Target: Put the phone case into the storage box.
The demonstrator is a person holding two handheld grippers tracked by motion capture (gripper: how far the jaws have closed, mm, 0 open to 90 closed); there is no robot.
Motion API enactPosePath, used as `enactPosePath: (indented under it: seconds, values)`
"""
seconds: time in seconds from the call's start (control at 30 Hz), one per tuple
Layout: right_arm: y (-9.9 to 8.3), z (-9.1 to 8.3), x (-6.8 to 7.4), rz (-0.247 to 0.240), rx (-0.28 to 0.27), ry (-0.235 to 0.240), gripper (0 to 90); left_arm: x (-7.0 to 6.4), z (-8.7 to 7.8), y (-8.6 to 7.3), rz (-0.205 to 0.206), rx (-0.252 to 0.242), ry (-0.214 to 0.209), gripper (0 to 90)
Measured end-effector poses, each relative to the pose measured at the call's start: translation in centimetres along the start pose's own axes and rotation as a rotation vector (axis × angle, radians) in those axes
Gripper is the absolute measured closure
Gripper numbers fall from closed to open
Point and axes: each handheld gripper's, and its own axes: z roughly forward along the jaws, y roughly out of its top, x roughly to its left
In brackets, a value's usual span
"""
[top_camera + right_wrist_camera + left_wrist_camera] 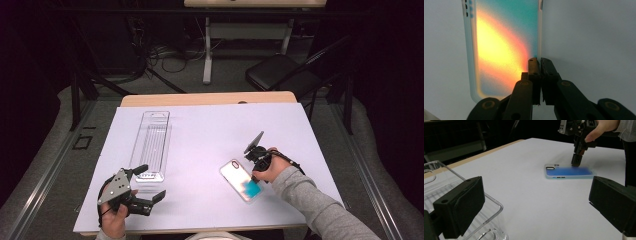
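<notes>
My right gripper (539, 60) clamps the right edge of the phone case (241, 179) lying flat at the table's (210, 130) near right, while my left gripper (150, 187) hangs apart beside the clear plastic tray (152, 142).

Both grippers are black; the left gripper (148, 186) carries a grey three-cornered plate with small screws (a black cable trails behind). The right gripper (254, 161) hand wears a grey sleeve (320, 205).
</notes>
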Motion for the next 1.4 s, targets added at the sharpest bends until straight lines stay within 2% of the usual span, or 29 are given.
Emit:
enactPosePath:
  seconds: [0.43,0.7,0.97,1.03,1.07,1.13,1.17,1.27,1.3,1.33,1.4]
  values:
    - [-0.3,0.1,-0.3,0.020,-0.011,0.020,87.7,-0.1,0.1,0.0,-0.008,0.000,0.001,0.3]
    - [-0.5,-0.2,-0.3,0.029,-0.033,0.021,87.6,-0.1,0.3,0.0,-0.017,0.009,-0.014,0.6]
    - [-0.6,-0.6,-0.4,0.037,-0.056,0.021,87.7,-0.1,0.5,0.1,-0.091,0.013,-0.021,0.7]
    - [-0.6,-0.7,-0.4,0.036,-0.065,0.019,87.7,-0.1,0.5,0.1,-0.111,0.027,-0.039,0.6]
    - [-0.6,-0.8,-0.4,0.037,-0.066,0.021,87.7,-0.1,0.6,0.1,-0.116,0.029,-0.031,0.6]
    - [-0.6,-0.9,-0.4,0.042,-0.073,0.021,87.7,0.1,0.6,0.2,-0.121,0.048,-0.065,0.6]
    - [-0.6,-0.9,-0.4,0.042,-0.075,0.021,87.7,-0.1,0.7,0.1,-0.123,0.040,-0.037,0.6]
    - [-0.6,-1.1,-0.4,0.044,-0.082,0.023,87.7,-0.2,0.8,0.2,-0.119,0.047,-0.046,0.3]
    - [-0.6,-1.2,-0.4,0.061,-0.085,0.026,87.7,-0.2,0.8,0.2,-0.117,0.049,-0.042,0.3]
    - [-0.8,-0.9,-0.4,0.081,-0.144,0.042,87.7,-0.2,0.8,0.2,-0.116,0.050,-0.043,0.3]
    - [-0.7,-1.0,-0.4,0.083,-0.141,0.039,87.7,-0.2,0.9,0.2,-0.117,0.052,-0.045,0.3]
